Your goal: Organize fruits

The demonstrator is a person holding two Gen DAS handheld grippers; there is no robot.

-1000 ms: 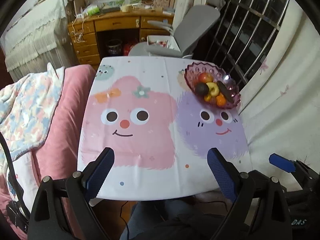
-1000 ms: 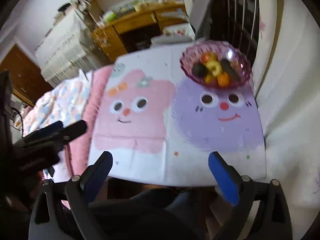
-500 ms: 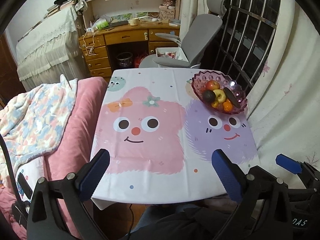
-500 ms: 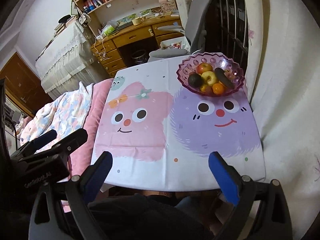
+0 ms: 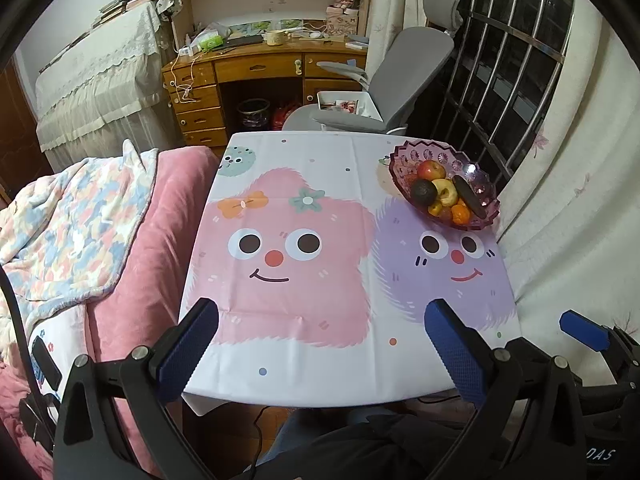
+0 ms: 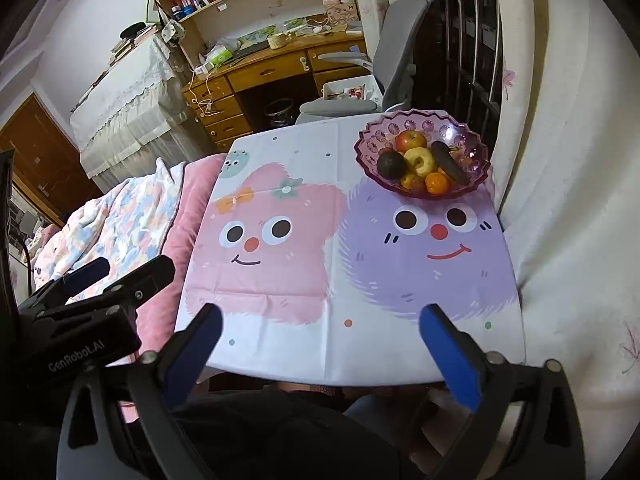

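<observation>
A purple glass bowl (image 5: pixel 404 152) (image 6: pixel 370 142) stands at the far right corner of the table. It holds a red apple (image 5: pixel 431 169) (image 6: pixel 410 140), a yellow apple (image 5: pixel 445 192) (image 6: pixel 420 160), a dark avocado (image 5: pixel 423 192) (image 6: pixel 390 165), an orange (image 5: pixel 460 214) (image 6: pixel 437 183) and a dark long fruit (image 5: pixel 470 197) (image 6: pixel 450 164). My left gripper (image 5: pixel 320 344) is open and empty, held back over the table's near edge. My right gripper (image 6: pixel 320 340) is open and empty, also at the near edge. Both are far from the bowl.
The table carries a cartoon-print cloth (image 5: pixel 288 248) (image 6: pixel 280 240). A pink bed with a patterned blanket (image 5: pixel 72 220) lies to the left. A grey office chair (image 5: pixel 392 80) and wooden desk (image 5: pixel 256 68) stand behind. A white curtain (image 5: pixel 568 200) hangs on the right.
Both grippers have drawn back and risen, so the table and bowl look farther away and lower in the view. Both stay open. The fruit has not moved.
</observation>
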